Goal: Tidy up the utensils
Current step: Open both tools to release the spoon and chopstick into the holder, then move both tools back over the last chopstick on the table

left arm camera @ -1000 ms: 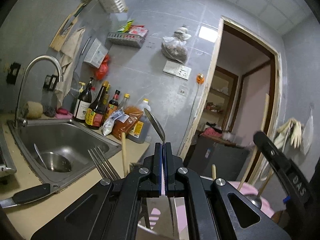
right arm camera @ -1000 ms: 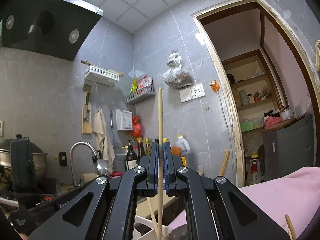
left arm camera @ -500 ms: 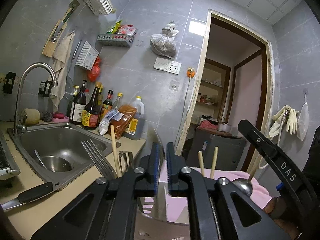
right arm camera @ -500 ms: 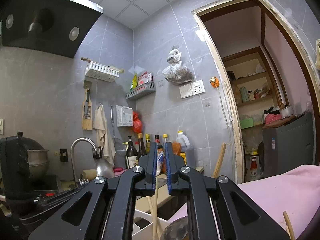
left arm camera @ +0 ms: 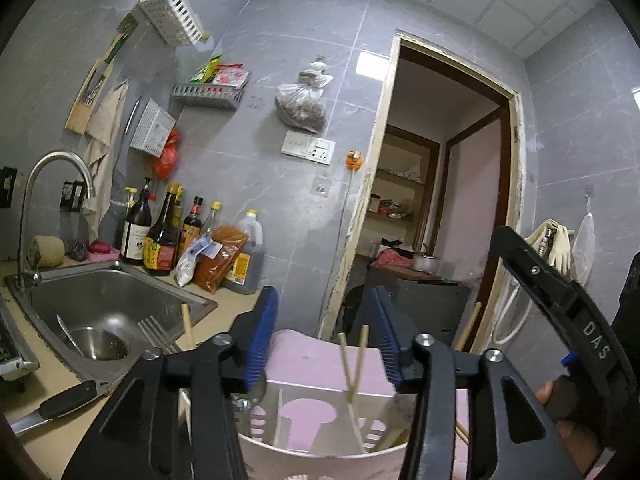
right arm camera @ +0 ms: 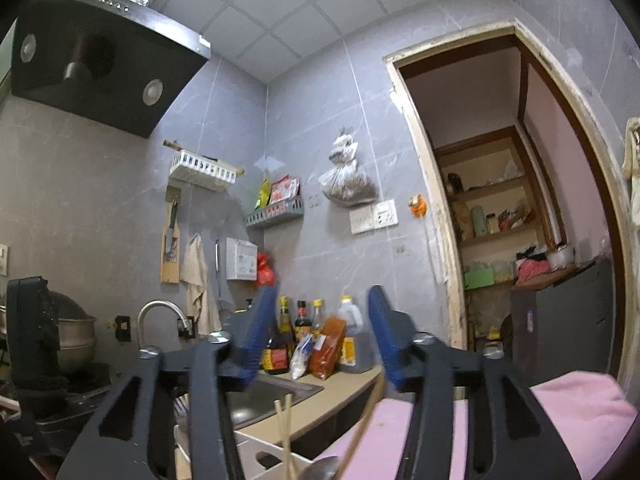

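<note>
My left gripper (left arm camera: 324, 336) hangs just above a white slotted utensil holder (left arm camera: 320, 424), its blue-padded jaws opening with nothing between them. Two thin chopsticks (left arm camera: 354, 360) stand in the holder, and a metal spoon (left arm camera: 256, 392) leans at its left side. A fork (left arm camera: 156, 334) and a wooden stick (left arm camera: 187, 326) stick up to the left. In the right wrist view, my right gripper (right arm camera: 320, 332) is opening too, nothing between its pads. Below it stand chopsticks (right arm camera: 285, 428) in the white holder (right arm camera: 256, 452), next to a wooden handle (right arm camera: 364, 420).
A steel sink (left arm camera: 100, 308) with a tap lies to the left, with sauce bottles (left arm camera: 160, 240) behind it. A black-handled knife (left arm camera: 60, 404) lies on the counter's front edge. Pink cloth (right arm camera: 560, 412) covers the surface behind the holder. A doorway (left arm camera: 440, 200) opens ahead.
Both grippers were shut, the left on a metal spoon, the right on a wooden chopstick. Both have opened and let go, the utensils dropped into the holder, and both hands rose.
</note>
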The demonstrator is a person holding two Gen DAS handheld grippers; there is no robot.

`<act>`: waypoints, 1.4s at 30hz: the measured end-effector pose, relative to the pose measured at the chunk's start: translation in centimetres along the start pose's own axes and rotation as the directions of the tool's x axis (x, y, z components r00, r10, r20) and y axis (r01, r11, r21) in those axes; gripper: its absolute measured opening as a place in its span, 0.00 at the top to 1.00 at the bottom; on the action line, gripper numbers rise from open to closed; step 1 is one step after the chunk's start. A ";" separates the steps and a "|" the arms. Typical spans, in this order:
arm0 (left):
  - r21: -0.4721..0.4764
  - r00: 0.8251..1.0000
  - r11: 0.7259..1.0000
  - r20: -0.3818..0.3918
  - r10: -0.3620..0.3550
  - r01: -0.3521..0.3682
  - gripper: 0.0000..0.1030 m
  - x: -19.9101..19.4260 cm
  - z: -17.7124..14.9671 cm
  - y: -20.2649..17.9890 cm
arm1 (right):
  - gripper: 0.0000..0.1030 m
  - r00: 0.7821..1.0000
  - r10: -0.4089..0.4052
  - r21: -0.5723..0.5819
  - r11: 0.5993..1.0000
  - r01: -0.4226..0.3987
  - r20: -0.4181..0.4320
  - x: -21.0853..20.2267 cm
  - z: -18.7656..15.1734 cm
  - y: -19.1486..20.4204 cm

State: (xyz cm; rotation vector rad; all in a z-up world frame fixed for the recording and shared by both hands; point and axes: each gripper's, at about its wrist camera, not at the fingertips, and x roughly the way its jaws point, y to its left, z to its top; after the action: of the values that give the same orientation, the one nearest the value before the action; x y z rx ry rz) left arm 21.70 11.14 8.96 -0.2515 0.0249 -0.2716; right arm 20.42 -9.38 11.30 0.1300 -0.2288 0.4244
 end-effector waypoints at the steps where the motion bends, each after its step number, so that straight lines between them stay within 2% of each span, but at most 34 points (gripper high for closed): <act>1: 0.008 1.000 1.000 -0.001 -0.003 0.003 0.51 -0.2 0.1 -0.5 | 0.47 1.000 -0.008 -0.011 1.000 0.008 0.004 -0.6 0.5 -0.3; 2: 0.015 1.000 1.000 -0.003 -0.008 0.009 0.46 -0.4 0.2 -0.9 | 0.44 1.000 -0.014 -0.018 1.000 0.014 0.006 -0.9 0.8 -0.6; 4: 0.023 1.000 1.000 -0.007 -0.017 0.017 0.37 -0.6 0.4 -1.8 | 0.33 1.000 -0.027 -0.038 0.999 0.028 0.007 -1.8 1.5 -1.2; 5: 0.029 1.000 0.999 -0.010 -0.026 0.027 0.32 -0.8 0.5 -2.3 | 0.24 0.999 -0.036 -0.044 0.998 0.037 0.008 -2.3 1.8 -1.6; 9: 0.078 0.999 0.996 -0.020 -0.041 0.042 0.19 -1.2 0.5 -4.6 | 0.14 0.998 -0.064 -0.069 0.996 0.064 0.003 -4.6 2.9 -3.1; 10: 0.087 0.999 0.995 -0.020 -0.045 0.046 0.18 -1.3 0.5 -5.1 | 0.12 0.997 -0.073 -0.077 0.994 0.073 -0.003 -5.3 3.0 -3.6; 12: 0.104 0.998 0.992 -0.030 -0.061 0.064 0.18 -1.5 0.3 -6.2 | 0.02 0.996 -0.086 -0.082 0.993 0.085 -0.014 -6.1 3.3 -4.3; 22: 0.186 0.980 0.969 -0.145 -0.134 0.160 0.16 -0.9 -2.5 -11.8 | 0.00 0.978 -0.179 -0.085 0.982 0.171 -0.106 -10.7 3.8 -9.3; 27: 0.179 0.957 0.961 -0.239 -0.163 0.209 0.16 0.0 -4.1 -13.6 | 0.00 0.957 -0.232 -0.100 0.971 0.217 -0.174 -12.2 3.2 -11.7; 31: 0.171 0.926 0.954 -0.332 -0.179 0.246 0.16 0.8 -5.8 -15.0 | 0.00 0.932 -0.263 -0.098 0.964 0.246 -0.249 -13.0 2.5 -13.7; 34: 0.146 0.888 0.949 -0.416 -0.196 0.278 0.16 1.7 -7.5 -15.9 | 0.00 0.908 -0.265 -0.090 0.964 0.250 -0.325 -13.1 1.8 -15.2; 38: 0.128 0.824 0.941 -0.529 -0.202 0.312 0.17 3.2 -9.7 -17.1 | 0.00 0.865 -0.258 -0.068 0.965 0.253 -0.431 -12.7 0.7 -17.0; 42: 0.093 0.743 0.935 -0.636 -0.208 0.341 0.17 5.0 -11.7 -18.2 | 0.04 0.825 -0.233 -0.026 0.966 0.257 -0.515 -12.4 -0.6 -18.6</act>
State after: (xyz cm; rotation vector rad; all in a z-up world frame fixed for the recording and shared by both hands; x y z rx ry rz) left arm 21.09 -9.96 2.24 0.0546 0.6208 -0.6470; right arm 17.44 -30.97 6.27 0.0839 0.3280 0.1931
